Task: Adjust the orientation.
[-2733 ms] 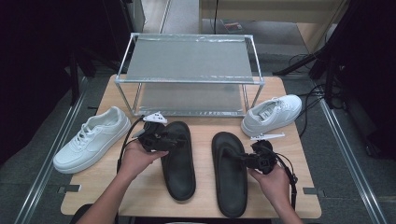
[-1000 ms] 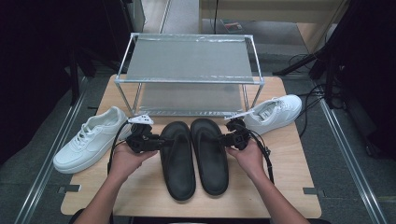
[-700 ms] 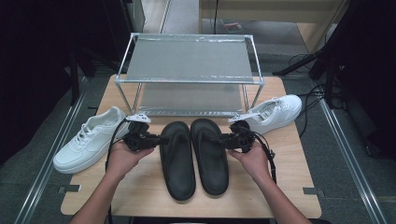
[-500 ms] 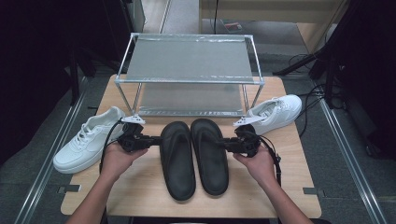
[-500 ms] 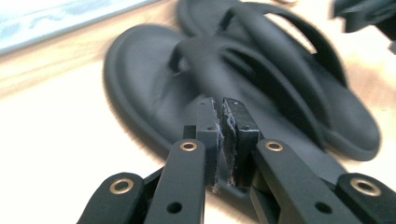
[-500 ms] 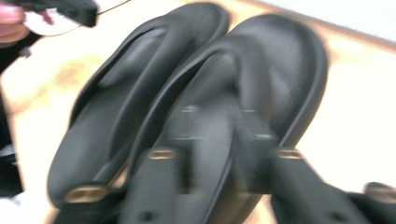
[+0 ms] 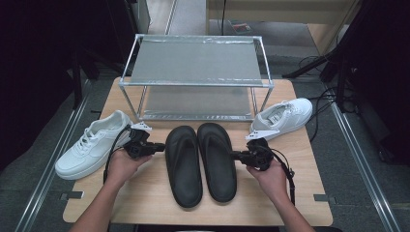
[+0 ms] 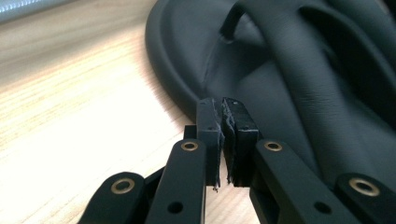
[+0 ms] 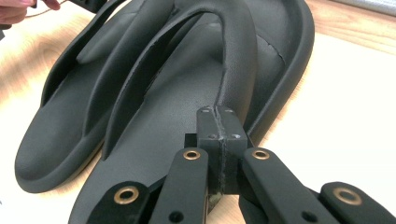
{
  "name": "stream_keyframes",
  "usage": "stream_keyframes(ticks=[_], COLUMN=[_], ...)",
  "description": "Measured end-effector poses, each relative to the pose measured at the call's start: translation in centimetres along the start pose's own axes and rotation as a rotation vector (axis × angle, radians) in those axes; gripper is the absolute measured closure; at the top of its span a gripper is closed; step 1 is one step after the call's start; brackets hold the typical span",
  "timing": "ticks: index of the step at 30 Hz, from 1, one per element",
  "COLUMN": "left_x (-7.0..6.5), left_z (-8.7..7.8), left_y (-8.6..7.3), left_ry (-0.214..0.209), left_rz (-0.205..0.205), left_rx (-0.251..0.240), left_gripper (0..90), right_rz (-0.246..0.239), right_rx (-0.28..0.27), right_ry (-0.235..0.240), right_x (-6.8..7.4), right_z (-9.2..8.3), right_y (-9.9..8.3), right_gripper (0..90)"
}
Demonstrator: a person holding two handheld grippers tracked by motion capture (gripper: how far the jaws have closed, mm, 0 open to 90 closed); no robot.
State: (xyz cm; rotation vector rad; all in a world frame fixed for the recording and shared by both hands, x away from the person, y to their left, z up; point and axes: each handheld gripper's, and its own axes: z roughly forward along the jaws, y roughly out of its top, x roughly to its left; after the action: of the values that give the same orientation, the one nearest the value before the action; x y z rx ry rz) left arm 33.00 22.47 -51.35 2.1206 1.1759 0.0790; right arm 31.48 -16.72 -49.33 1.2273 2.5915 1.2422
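Left gripper (image 7: pixel 155 146): jaws have just been closing, pads now pressed together with nothing between them, tips at the outer edge of the left slipper (image 7: pixel 183 164).
Right gripper (image 7: pixel 235 155): jaws just closed too, pads meeting, empty, tips at the outer edge of the right slipper (image 7: pixel 217 159).
Slippers: black pair, side by side and touching, mid-table in front of the metal rack (image 7: pixel 196 82).
White sneakers: one at far left (image 7: pixel 92 144), one at right (image 7: pixel 283 116).

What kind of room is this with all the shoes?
Probably a lab or workshop set up for recording, not a home. A plain wooden table stands on grey floor with metal rails, loose black cables trail beside it, and a bare metal two-shelf rack sits on top.
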Motion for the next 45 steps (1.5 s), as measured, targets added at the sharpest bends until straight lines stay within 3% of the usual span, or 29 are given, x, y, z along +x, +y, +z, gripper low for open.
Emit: stream_keyframes(ticks=[3, 10, 15, 21, 28, 41, 45], left_x=[-0.4, -0.6, -1.1, -1.6, -2.1, -3.3, -3.5], left_z=[0.6, 0.6, 0.7, 0.6, 0.8, 1.2, 1.2], left_y=[-0.1, -0.1, -0.2, -0.2, -0.3, -0.4, -0.3], left_ry=[0.0, -0.001, -0.055, -0.066, -0.065, -0.104, -0.153], left_rz=[0.017, 0.011, 0.015, 0.017, 0.015, 0.027, 0.009], left_rx=[0.036, 0.034, 0.032, 0.026, 0.028, 0.052, 0.058], left_gripper=[86.3, 89.7, 89.8, 89.7, 89.9, 89.9, 89.9], right_rz=[-0.001, 0.004, 0.008, 0.009, 0.014, 0.038, 0.038], right_rx=[-0.002, -0.004, 0.006, 0.009, 0.011, -0.008, -0.005], right_ry=[0.001, 0.007, 0.013, 0.015, 0.005, -0.031, -0.028], right_x=[0.0, -0.1, -0.3, -0.5, -0.8, -1.8, -2.0], right_z=[0.1, 0.1, 0.1, 0.1, 0.0, -0.3, -0.4], right_y=[0.0, 0.0, 0.1, 0.1, 0.1, 0.3, 0.3], right_gripper=[90.0, 90.0, 90.0, 90.0, 90.0, 90.0, 90.0])
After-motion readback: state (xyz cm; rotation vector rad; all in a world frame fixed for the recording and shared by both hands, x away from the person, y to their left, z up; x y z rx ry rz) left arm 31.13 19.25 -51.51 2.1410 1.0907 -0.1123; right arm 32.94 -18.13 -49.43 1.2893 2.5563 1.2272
